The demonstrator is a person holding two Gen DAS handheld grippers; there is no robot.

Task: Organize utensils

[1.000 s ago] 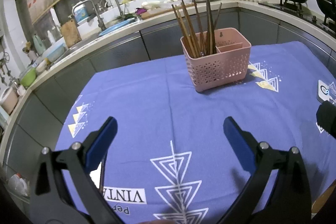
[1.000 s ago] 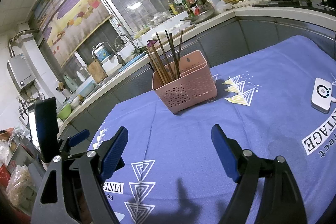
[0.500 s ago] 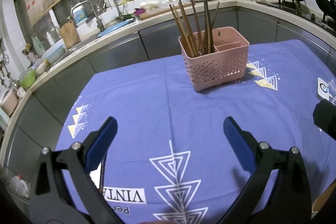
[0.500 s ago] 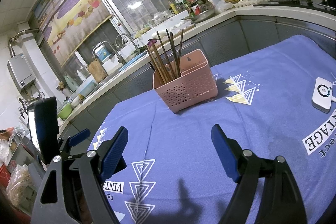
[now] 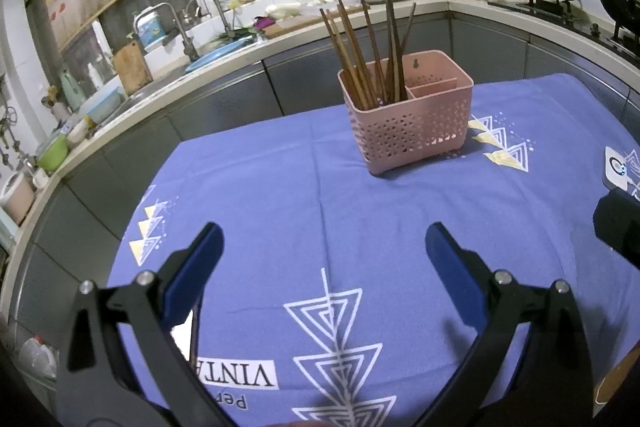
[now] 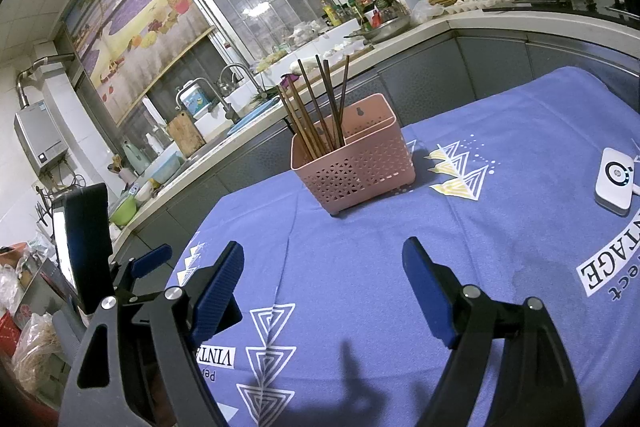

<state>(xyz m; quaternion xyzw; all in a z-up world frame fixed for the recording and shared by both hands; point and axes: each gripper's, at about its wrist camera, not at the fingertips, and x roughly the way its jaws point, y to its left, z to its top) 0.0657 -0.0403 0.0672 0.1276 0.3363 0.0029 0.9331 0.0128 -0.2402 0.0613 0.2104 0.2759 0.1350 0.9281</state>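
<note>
1. Left wrist view: my left gripper spread wide, nothing btwn pads, above blue tablecloth.
2. Pink caddy at 12 o'clock, well apart; chopsticks upright in its left compartment, right compartment looks empty.
3. Right gripper also spread, empty; caddy at 12 o'clock from it too.
4. Step, my guess: sorting done or paused; no loose utensil seen on cloth.
5. Next move: find any stray utensil, approach w/ pads apart.
6. Writing: "VINTA…" upside down at 6 o'clock, "…TAGE" at 3 o'clock in right view. White device, round logo, unreadable.
</note>
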